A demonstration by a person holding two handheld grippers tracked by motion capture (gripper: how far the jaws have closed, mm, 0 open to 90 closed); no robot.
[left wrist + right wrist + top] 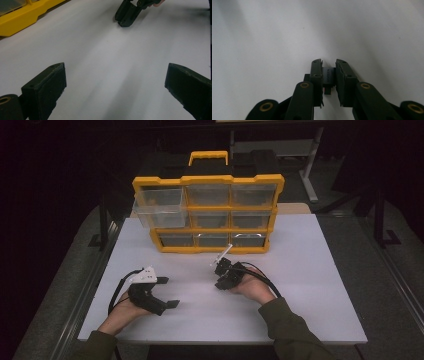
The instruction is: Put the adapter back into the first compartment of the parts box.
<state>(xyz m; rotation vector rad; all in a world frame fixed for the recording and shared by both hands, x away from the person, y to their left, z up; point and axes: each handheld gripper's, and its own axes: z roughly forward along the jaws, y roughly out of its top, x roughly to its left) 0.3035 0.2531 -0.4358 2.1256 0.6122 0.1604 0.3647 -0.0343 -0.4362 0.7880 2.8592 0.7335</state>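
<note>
Dim room, bright tabletop, kinda soft footage overall

High view is pretty dark around the edges, the floor and background nearly black, while the white table [300, 270] catches light from above and looks evenly lit with no hard glare. The yellow drawer organizer [208, 215] has faint reflections on its clear drawer fronts. Whole frame is low-res and a bit grainy. In the left gripper view the table shows smeary streaks and soft shadows, and the close black jaws are fuzzy at the edges. In the right gripper view the jaws are fairly sharp, the tabletop behind is blurred, and the corners go greyer.
</note>
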